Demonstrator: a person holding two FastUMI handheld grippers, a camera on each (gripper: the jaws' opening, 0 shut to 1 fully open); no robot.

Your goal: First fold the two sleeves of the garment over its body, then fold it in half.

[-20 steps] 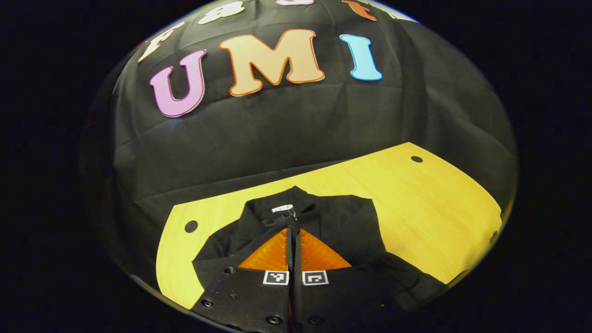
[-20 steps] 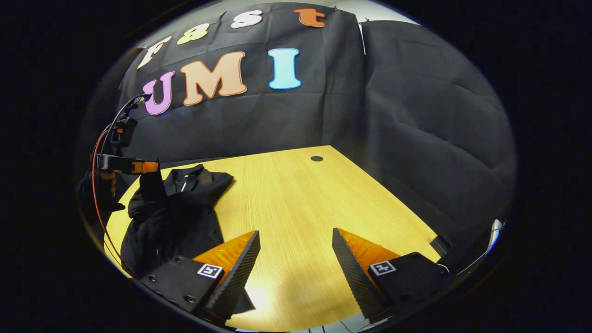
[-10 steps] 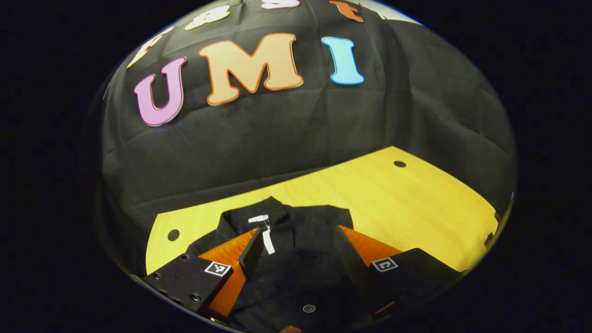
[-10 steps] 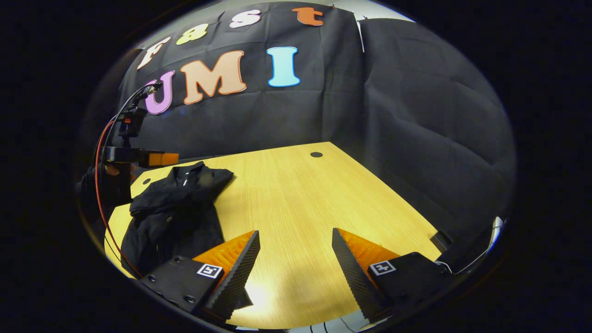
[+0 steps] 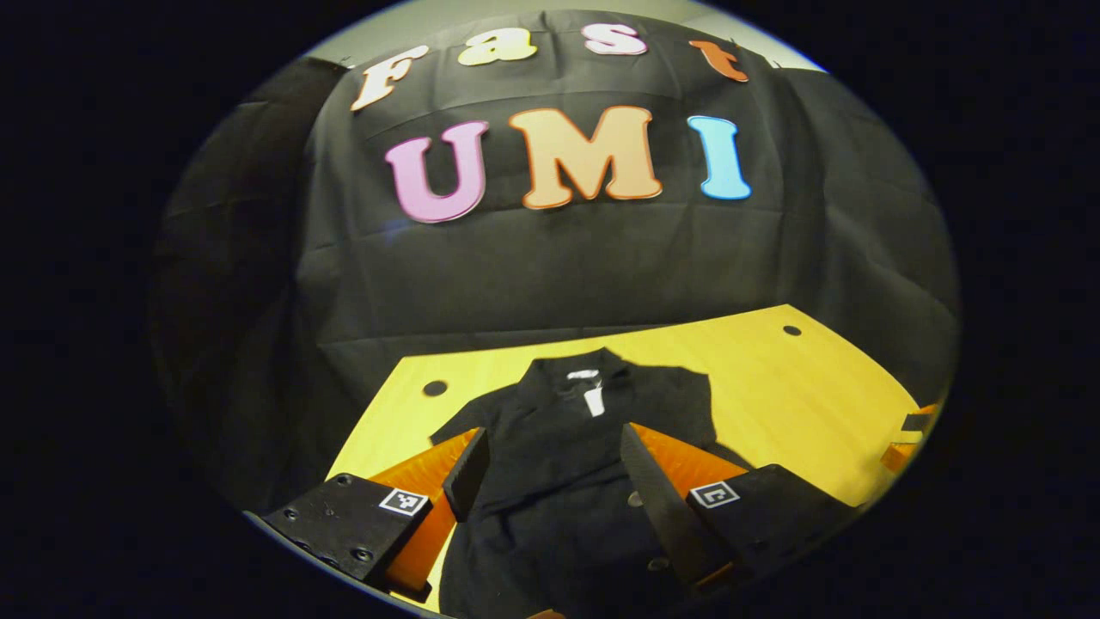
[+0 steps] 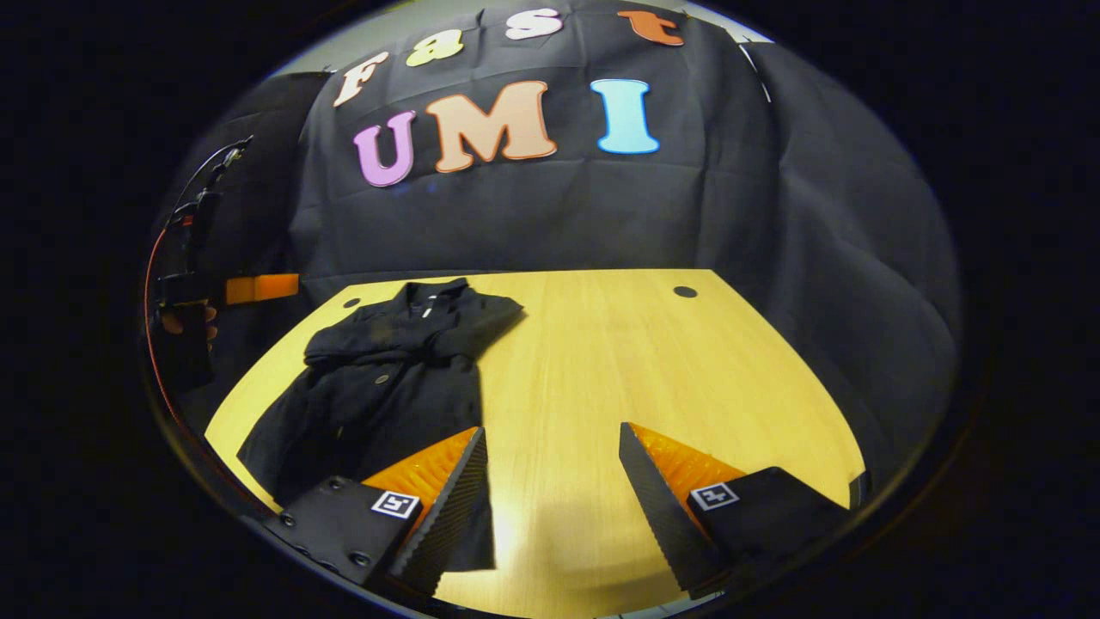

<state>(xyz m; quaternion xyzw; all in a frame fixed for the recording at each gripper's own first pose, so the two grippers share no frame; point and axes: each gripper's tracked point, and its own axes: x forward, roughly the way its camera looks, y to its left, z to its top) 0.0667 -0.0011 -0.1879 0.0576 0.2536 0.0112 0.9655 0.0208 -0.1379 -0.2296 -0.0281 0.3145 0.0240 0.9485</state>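
Note:
A black buttoned garment (image 5: 567, 447) lies on the wooden table (image 5: 773, 387), collar and white label (image 5: 584, 375) at the far end. My left gripper (image 5: 550, 468) hovers open over its lower body, nothing between the fingers. In the right gripper view the garment (image 6: 387, 378) lies at the table's left side, with a band of cloth folded across its chest. My right gripper (image 6: 550, 464) stands open above bare table beside the garment's hem. The left gripper (image 6: 258, 288), held by a hand (image 6: 185, 325), hangs off the table's left edge.
The table (image 6: 644, 361) has small round holes near its far corners (image 6: 685, 291) (image 5: 435, 388). Black cloth walls close in the back and sides. Bare wood stretches to the right of the garment. An orange part of the right gripper (image 5: 907, 434) pokes in at the right.
The left gripper, shut over the garment a second ago, has opened and drawn back and away from it. The cloth has settled flat. The right gripper stayed open and swung toward the garment.

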